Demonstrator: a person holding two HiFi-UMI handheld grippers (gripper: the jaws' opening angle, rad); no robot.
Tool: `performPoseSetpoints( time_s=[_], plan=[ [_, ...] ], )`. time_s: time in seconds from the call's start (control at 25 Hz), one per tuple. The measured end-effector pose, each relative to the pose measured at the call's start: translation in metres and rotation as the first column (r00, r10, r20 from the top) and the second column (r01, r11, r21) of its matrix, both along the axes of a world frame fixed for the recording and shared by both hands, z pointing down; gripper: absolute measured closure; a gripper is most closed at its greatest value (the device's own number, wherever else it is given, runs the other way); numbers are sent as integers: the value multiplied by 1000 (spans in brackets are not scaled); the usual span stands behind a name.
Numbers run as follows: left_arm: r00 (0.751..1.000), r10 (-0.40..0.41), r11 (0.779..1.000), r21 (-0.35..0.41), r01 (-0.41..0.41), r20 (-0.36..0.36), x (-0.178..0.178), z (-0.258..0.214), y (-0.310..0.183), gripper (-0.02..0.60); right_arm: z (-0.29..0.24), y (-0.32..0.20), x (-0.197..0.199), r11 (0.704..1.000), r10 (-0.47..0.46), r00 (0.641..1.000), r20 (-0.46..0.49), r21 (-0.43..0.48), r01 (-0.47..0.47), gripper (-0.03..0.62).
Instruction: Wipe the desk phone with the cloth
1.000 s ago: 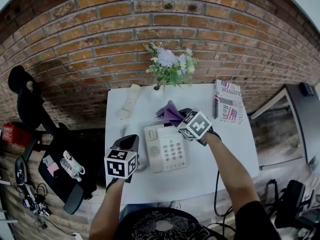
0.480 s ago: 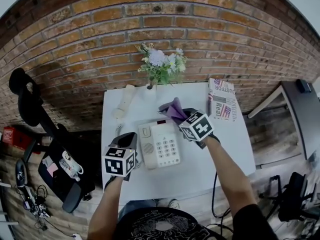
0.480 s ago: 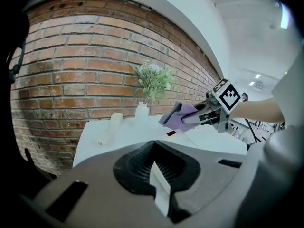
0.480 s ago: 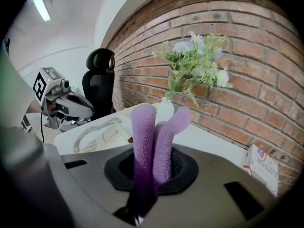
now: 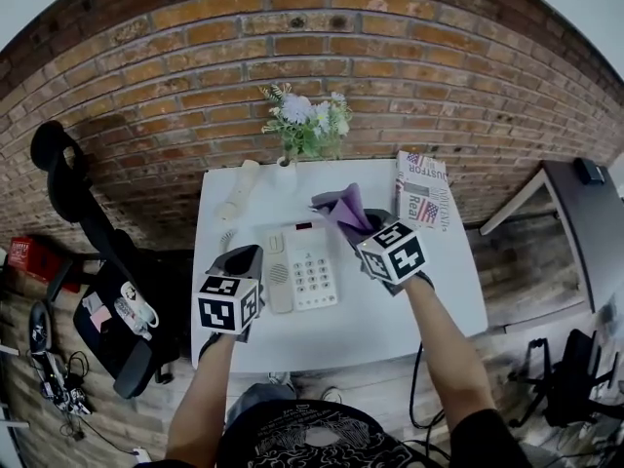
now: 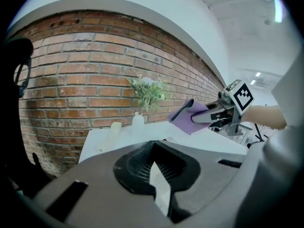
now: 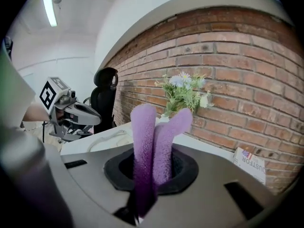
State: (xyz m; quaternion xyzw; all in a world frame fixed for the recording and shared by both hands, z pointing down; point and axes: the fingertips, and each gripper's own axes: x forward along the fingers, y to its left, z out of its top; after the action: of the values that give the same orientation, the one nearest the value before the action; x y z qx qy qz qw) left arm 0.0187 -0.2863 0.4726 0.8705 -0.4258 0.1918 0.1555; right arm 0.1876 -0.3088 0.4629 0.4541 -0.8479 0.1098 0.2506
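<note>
The cream desk phone lies on the white table, its keypad facing up. Its handset lies off the base at the back left, joined by a coiled cord. My right gripper is shut on a purple cloth, held in the air just right of the phone's back corner; the cloth sticks up between the jaws of the right gripper. My left gripper hovers at the phone's left edge, shut with nothing in it, as the left gripper also shows in its own view.
A white vase of flowers stands at the table's back edge against the brick wall. A printed box lies at the back right. A black office chair stands left of the table.
The right gripper has drawn the cloth a little up and to the right, away from the phone's back edge. The left gripper has kept its place beside the phone.
</note>
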Motion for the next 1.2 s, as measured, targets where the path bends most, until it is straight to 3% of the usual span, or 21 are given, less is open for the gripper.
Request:
performPoseSetpoints(
  time_s=[0.44,0.68,1.2],
  plan=[
    [998,-66,997,50,67,-22,-2,-24,38,575,-43,59,4,993,40,992,121,103,-52,548],
    [996,-84,991,98,86,-24,-2,-39,58,575,-61,90,10,979,95,974,206,156,-129,549],
    [993,-111,986,120,114,-29,-10,-47,89,575,-59,122,2,979,91,973,213,160,-127,549]
  ],
)
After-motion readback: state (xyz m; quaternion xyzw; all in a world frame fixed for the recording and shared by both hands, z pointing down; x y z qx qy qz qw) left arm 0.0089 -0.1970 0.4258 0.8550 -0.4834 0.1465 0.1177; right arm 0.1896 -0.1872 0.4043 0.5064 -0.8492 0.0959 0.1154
